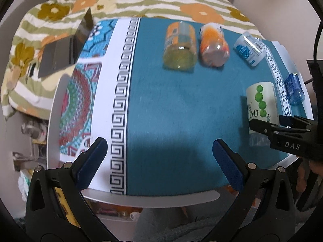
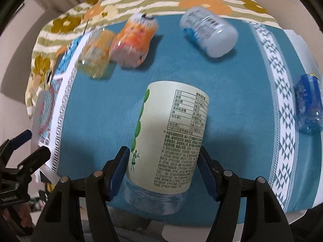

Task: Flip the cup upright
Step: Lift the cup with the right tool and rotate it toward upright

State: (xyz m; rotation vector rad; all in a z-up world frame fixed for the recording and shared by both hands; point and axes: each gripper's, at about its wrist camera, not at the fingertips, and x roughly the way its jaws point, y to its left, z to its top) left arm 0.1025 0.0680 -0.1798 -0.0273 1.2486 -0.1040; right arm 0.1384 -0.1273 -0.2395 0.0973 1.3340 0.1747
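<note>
1. The right gripper (image 2: 164, 168) has its jaws clamped on the cream cup (image 2: 171, 133), which stands on the teal cloth (image 2: 232, 104) near the bench's front edge, clear end down.
2. The left gripper (image 1: 159, 161) hangs over the cloth with jaws wide apart, holding nothing.
3. 4 other cups lie around it: yellow cup (image 1: 180, 46), orange cup (image 1: 214, 45), white cup (image 1: 250, 48), blue cup (image 1: 293, 89).

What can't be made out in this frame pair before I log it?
- Green-dot cup: right wrist view doesn't show whether the right gripper pads touch it; in the left wrist view that gripper covers its lower end.
- Yellow cup and orange cup: motion-blurred in the right wrist view, labels unreadable.
- Blue cup: lens edge crops it in the right wrist view.
- Left gripper: open, holding nothing.
</note>
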